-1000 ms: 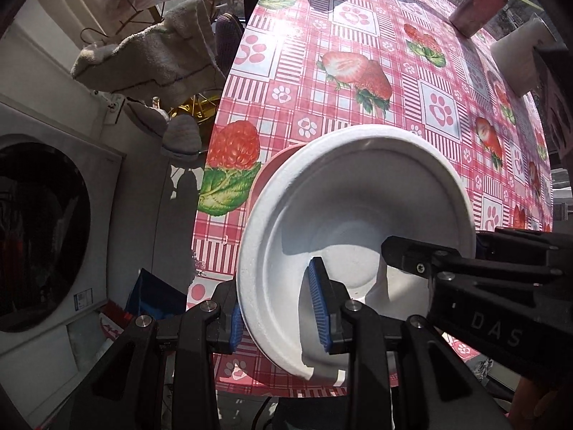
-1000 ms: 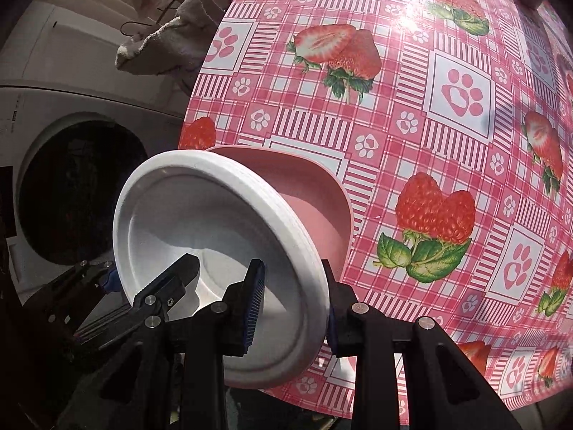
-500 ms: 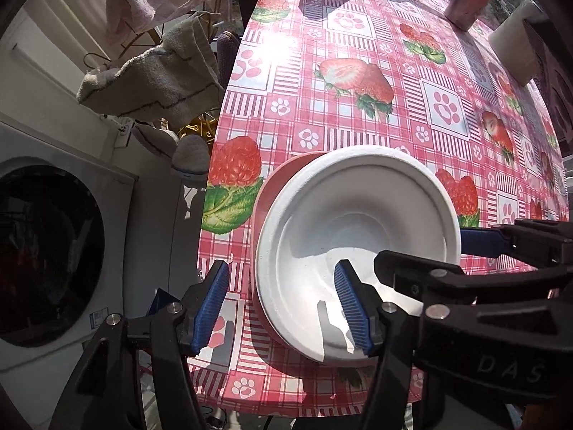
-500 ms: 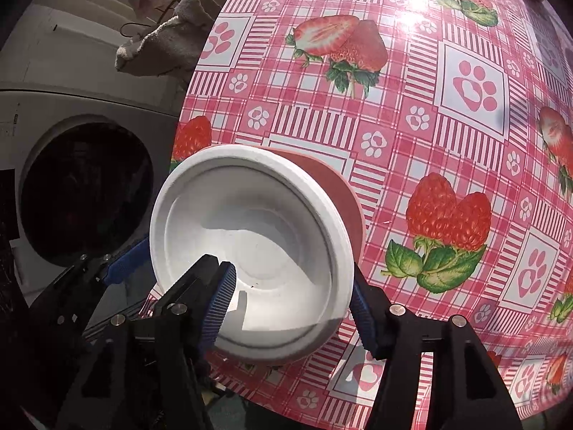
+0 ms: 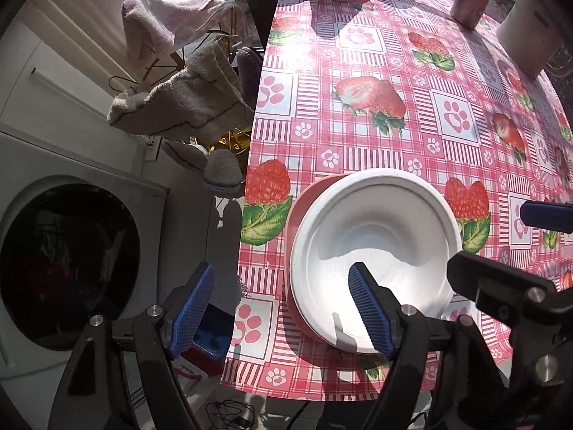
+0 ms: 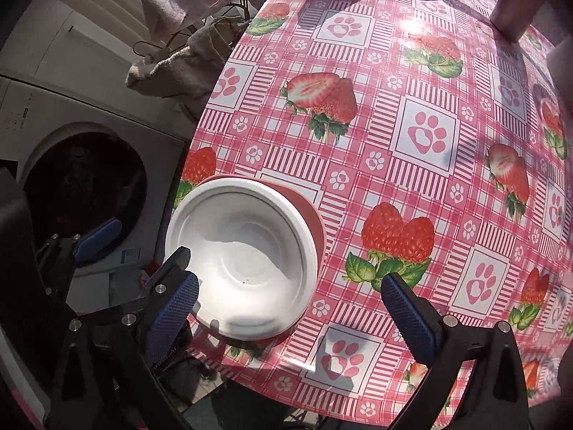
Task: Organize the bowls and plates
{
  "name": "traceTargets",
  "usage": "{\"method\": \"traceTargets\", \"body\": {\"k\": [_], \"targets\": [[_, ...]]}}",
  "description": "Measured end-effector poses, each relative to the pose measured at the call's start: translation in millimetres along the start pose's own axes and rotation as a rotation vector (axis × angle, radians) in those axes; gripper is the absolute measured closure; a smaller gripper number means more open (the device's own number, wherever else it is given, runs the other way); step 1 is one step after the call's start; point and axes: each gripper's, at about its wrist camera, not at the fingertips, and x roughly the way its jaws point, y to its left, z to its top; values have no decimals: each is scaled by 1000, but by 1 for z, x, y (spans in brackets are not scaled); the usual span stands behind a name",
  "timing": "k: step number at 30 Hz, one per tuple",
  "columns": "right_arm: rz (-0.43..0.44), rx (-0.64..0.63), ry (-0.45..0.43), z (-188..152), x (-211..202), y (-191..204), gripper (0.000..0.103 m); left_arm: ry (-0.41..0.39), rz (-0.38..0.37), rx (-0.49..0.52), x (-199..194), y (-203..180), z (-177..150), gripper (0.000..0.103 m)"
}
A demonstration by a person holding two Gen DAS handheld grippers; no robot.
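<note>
Left gripper (image 5: 283,310): jaws wide apart, just been opening, holding nothing; it hangs above the table edge, pointing steeply down.
Left fingers (image 5: 369,310): one blue pad sits over the bowl's near inner wall without pressing on it; the other pad is past the table edge at 9 o'clock of the bowl.
Right gripper (image 6: 290,313): jaws at their widest, just been opening, empty.
Right fingers (image 6: 408,310): one pad is over the cloth at 3 o'clock of the bowl, clear of its rim; the other is at the bowl's 8 o'clock edge, and whether it touches the rim I cannot tell.
Bowl (image 5: 376,251): white, upright, nested inside the pink dish, free of both grippers; in the right view it lies between that gripper's pads, toward 10 o'clock.
Dish (image 5: 295,215): pink, only a crescent of rim shows around the bowl from 8 to 12 o'clock; it rests on the table near the edge.
Table (image 5: 358,53): covered in a pink check cloth with strawberries and paw prints.
Washer (image 5: 68,268): beside the table at 9 o'clock, dark round door.
Towels (image 5: 179,107): draped over a rack at 11 o'clock, off the table.
</note>
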Motion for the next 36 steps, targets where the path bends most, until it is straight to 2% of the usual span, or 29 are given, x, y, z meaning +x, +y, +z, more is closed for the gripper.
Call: {"method": "traceTargets", "body": {"k": [6, 17, 24, 30, 33, 36], "targets": [[-35, 10, -44, -9, -17, -8, 0, 9, -62, 6, -10, -6, 1, 22], [-32, 50, -53, -16, -24, -21, 0, -1, -37, 66, -21, -25, 9, 22], [-28, 46, -68, -11, -31, -25, 0, 6, -31, 62, -22, -28, 16, 22], [-5, 41, -58, -10, -28, -26, 0, -4, 3, 42, -20, -26, 15, 22], [17, 49, -50, -11, -25, -30, 0, -55, -26, 16, -27, -22, 14, 22], [60, 80, -34, -13, -24, -43, 0, 50, -122, 12, -20, -29, 17, 21]]}}
